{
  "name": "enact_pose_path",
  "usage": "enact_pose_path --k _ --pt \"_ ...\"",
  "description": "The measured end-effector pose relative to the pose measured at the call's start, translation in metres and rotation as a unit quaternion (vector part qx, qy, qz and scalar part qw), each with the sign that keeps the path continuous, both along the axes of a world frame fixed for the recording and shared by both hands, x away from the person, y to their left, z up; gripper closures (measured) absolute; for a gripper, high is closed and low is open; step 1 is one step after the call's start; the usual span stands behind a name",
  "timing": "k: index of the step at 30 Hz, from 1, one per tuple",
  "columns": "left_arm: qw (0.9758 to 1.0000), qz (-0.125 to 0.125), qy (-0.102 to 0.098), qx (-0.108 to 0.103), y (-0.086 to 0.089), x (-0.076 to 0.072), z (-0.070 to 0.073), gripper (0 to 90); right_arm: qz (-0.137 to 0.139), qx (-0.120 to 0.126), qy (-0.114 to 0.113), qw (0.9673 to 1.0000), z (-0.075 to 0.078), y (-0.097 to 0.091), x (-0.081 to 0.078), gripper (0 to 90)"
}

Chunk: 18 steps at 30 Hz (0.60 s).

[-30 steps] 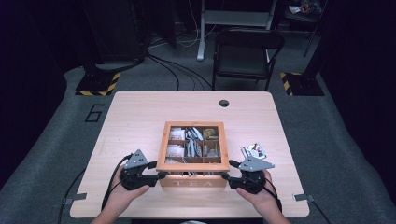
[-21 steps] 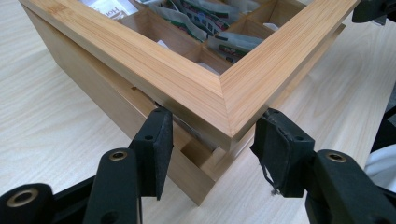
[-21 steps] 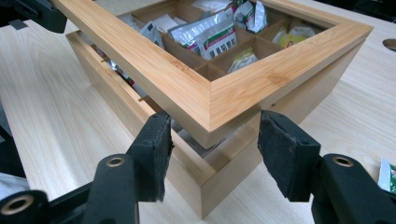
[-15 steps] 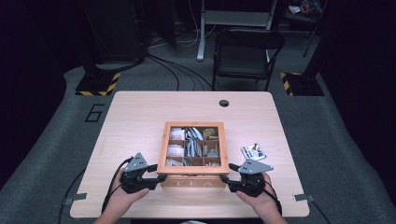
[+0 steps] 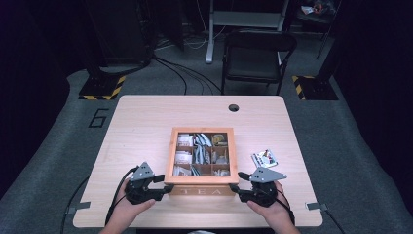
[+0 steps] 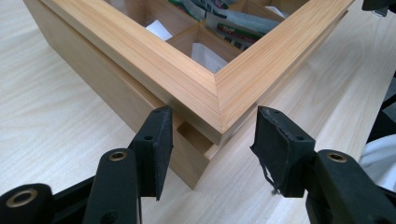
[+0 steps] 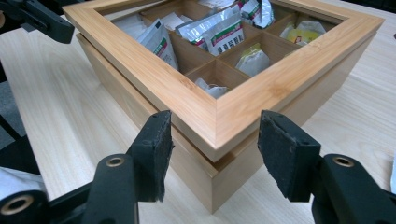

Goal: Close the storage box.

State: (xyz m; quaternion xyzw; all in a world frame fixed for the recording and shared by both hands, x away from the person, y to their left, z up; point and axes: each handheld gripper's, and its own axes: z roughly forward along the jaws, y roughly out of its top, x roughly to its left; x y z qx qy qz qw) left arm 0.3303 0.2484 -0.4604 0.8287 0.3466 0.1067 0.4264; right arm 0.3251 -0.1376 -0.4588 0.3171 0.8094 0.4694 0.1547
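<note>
A square wooden tea box [image 5: 201, 187] with a window lid sits near the front edge of the light wooden tabletop [image 5: 141, 126], about midway along it. Inside, little wooden walls split it into small squares, and packets of tea [image 7: 219, 32] lie in them. The lid looks lifted a tiny bit at the two front corners, though the gap is hard to judge.

The left gripper [image 5: 159, 186] points at the box's front left corner. Its black jaws are spread, one on each side of that corner, and the pads are not pressing on the wood. The right gripper [image 5: 236, 186] does the same at the front right corner, jaws spread and not pinching.

A small white packet [image 5: 264, 158] lies alone on the tabletop, just beside the box's right side.
</note>
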Motion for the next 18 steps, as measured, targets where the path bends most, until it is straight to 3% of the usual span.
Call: enact_pose_path --k 4,18 --pt "0.9996 0.005 -0.015 -0.025 0.006 -0.001 0.007 46.4 0.001 -0.002 0.002 1.0 -0.001 0.001 0.0 44.0" --pt "0.9992 0.022 -0.016 -0.028 0.012 0.01 0.02 44.4 -0.022 0.016 -0.006 0.9996 0.014 -0.011 0.01 43.8"
